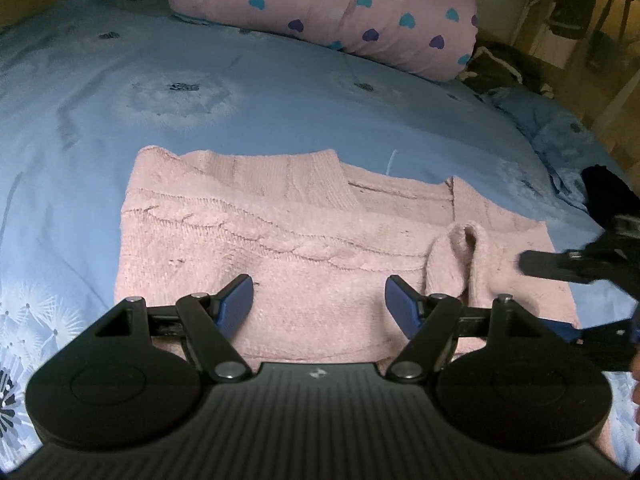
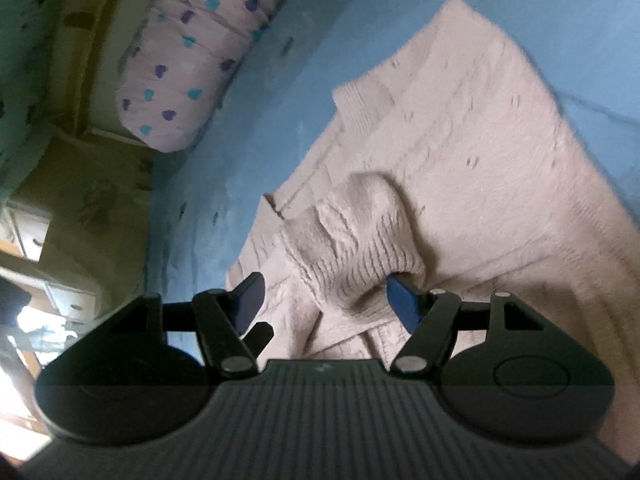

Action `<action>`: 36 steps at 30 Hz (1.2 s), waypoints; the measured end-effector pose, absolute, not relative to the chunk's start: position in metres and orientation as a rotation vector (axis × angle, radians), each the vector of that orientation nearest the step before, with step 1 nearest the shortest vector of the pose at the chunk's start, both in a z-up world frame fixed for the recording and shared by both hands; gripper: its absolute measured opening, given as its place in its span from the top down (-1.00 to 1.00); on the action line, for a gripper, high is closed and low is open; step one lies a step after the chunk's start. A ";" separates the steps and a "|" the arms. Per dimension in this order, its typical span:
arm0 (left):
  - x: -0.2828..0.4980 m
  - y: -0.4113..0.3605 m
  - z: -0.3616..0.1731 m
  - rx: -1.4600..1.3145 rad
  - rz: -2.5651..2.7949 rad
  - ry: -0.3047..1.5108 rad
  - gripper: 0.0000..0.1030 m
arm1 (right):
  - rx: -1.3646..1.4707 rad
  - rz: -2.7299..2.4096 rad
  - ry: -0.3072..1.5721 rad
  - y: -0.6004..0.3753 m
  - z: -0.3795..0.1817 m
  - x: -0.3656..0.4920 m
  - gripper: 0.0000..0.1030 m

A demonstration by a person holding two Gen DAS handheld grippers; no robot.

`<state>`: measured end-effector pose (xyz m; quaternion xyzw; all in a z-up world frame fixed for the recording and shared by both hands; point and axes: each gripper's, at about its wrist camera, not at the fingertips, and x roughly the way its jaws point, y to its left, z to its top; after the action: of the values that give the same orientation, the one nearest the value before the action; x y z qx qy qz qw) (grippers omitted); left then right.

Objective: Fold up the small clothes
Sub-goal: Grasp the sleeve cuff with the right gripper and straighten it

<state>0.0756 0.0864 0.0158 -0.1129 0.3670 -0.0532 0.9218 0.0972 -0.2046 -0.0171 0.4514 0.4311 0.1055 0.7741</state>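
Note:
A pink knit sweater [image 1: 280,236] lies partly folded on the blue bed sheet [image 1: 200,92]. My left gripper [image 1: 318,304] is open and empty, hovering over the sweater's near edge. A bunched sleeve cuff [image 1: 460,264] stands up at the right of the sweater. The right gripper shows at the right edge of the left wrist view [image 1: 568,268]. In the right wrist view the sweater [image 2: 480,152] fills the right side. My right gripper [image 2: 324,300] is open, and the ribbed sleeve cuff [image 2: 360,248] lies between its fingers, against the right finger [image 2: 402,300].
A rolled pink quilt with hearts [image 1: 340,12] lies along the far side of the bed, also in the right wrist view [image 2: 184,68]. Dark bedding [image 1: 500,68] and wooden furniture [image 1: 592,24] stand at the far right. A drawer unit [image 2: 32,236] stands beyond the bed edge.

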 end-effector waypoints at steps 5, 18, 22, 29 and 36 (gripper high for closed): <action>0.076 0.091 0.016 -0.239 -0.121 0.760 -0.50 | 0.919 0.199 0.970 -0.197 -0.024 0.119 0.50; 0.075 0.096 0.016 -0.274 -0.125 0.765 -0.50 | 0.256 0.323 0.844 -0.236 0.048 0.130 0.83; 0.076 0.089 0.015 -0.221 -0.122 0.768 -0.50 | 0.015 0.239 0.883 -0.240 0.023 0.134 0.80; 0.075 0.087 0.013 -0.195 -0.121 0.766 -0.50 | 0.049 0.179 0.813 -0.243 0.007 0.127 0.19; 0.073 0.090 0.014 -0.231 -0.118 0.756 -0.50 | 0.241 0.231 0.737 -0.266 0.025 0.103 0.07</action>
<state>0.0734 0.0901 0.0142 -0.1127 0.3678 -0.0572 0.9213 0.1034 -0.2657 0.0252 0.1170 0.3587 0.1123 0.9192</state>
